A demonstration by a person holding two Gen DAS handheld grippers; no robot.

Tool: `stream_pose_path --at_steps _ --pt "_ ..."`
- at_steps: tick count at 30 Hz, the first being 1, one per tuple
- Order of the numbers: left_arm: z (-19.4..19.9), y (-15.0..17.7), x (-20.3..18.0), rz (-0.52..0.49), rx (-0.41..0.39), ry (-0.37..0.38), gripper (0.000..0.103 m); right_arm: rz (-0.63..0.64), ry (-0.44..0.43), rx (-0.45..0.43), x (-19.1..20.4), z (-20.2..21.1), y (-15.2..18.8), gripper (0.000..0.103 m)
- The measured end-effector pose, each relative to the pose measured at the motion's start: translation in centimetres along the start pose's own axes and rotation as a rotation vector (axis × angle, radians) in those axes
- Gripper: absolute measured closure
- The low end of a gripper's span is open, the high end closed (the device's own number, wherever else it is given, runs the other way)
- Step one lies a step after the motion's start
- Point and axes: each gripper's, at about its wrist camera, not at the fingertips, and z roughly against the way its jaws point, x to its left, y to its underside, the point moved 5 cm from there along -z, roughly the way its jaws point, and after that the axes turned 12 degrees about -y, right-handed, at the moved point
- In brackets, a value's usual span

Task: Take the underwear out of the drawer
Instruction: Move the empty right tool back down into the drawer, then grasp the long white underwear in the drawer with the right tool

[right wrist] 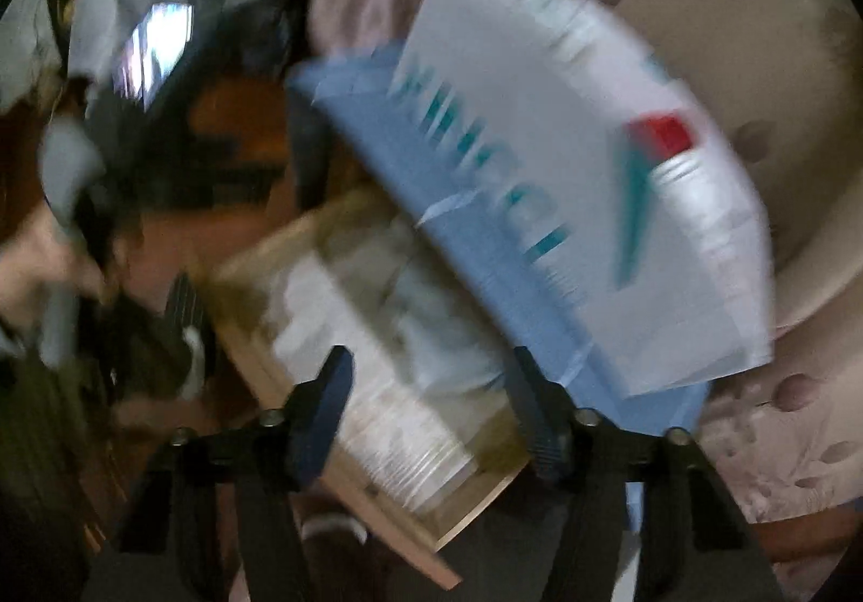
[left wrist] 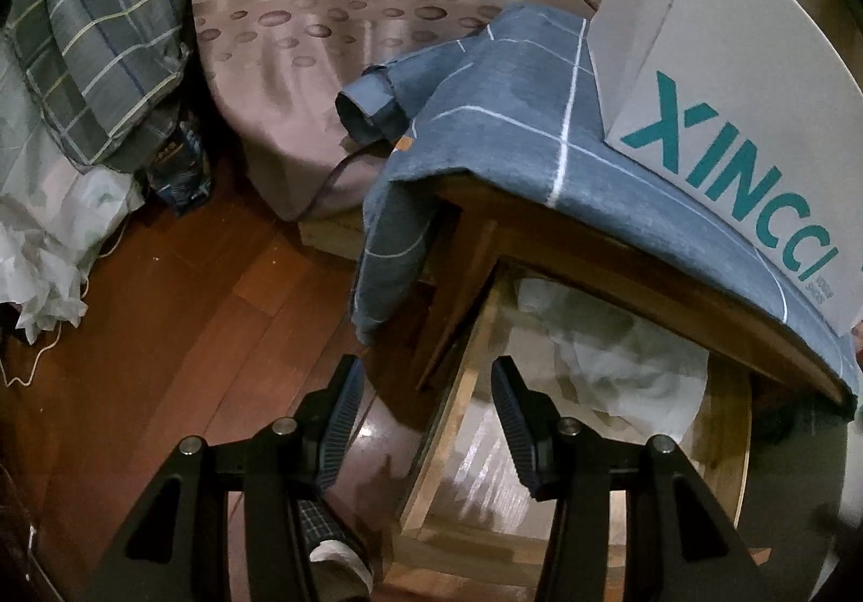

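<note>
Both grippers, left gripper (left wrist: 426,408) and right gripper (right wrist: 431,402), hang part-open and empty above the open drawer (left wrist: 458,386).

A white paper bag (left wrist: 717,79) with teal lettering stands at the right on a blue cloth (left wrist: 512,116) crossed by thin white lines. The cloth covers the top of a wooden bench (left wrist: 620,257), and one corner hangs down over its left edge. A rolled grey-blue piece (left wrist: 367,108) lies at the cloth's far left end. Behind it, a pinkish sheet (left wrist: 323,35) printed with brown leaves and dots drapes the bed. At far left lies a green plaid pillow (left wrist: 102,46), with crumpled white material (left wrist: 48,246) nearer, below it. A reddish-brown plank floor (left wrist: 189,310) fills the near left. The right wrist view is blurred, yet the bag (right wrist: 566,159) shows.
</note>
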Motion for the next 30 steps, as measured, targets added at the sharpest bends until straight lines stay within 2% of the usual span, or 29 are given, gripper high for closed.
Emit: stream_pose_path --at_steps 6,13,20,22,25,30 --pt "-0.1 -0.3 1.2 0.045 0.008 0.001 0.053 0.087 0.018 0.148 0.9 -8.5 -0.2 0.054" --pt "-0.5 -0.7 3.0 0.114 0.025 -0.008 0.053 0.218 0.135 0.287 1.2 -16.2 -0.2 0.054" --pt "-1.0 -0.8 2.8 0.121 0.054 0.021 0.053 0.440 0.348 0.426 0.9 -22.4 0.9 0.053" --pt "-1.1 -0.7 2.5 0.115 0.060 0.027 0.053 0.483 0.390 0.449 0.7 -23.5 1.3 0.052" --pt "-1.2 -0.7 2.4 0.108 0.063 0.025 0.053 0.496 0.403 0.471 0.4 -24.2 1.4 0.049" --pt "-1.4 -0.5 2.2 0.106 0.079 0.035 0.053 0.458 0.365 0.486 -0.4 -24.6 1.3 0.045"
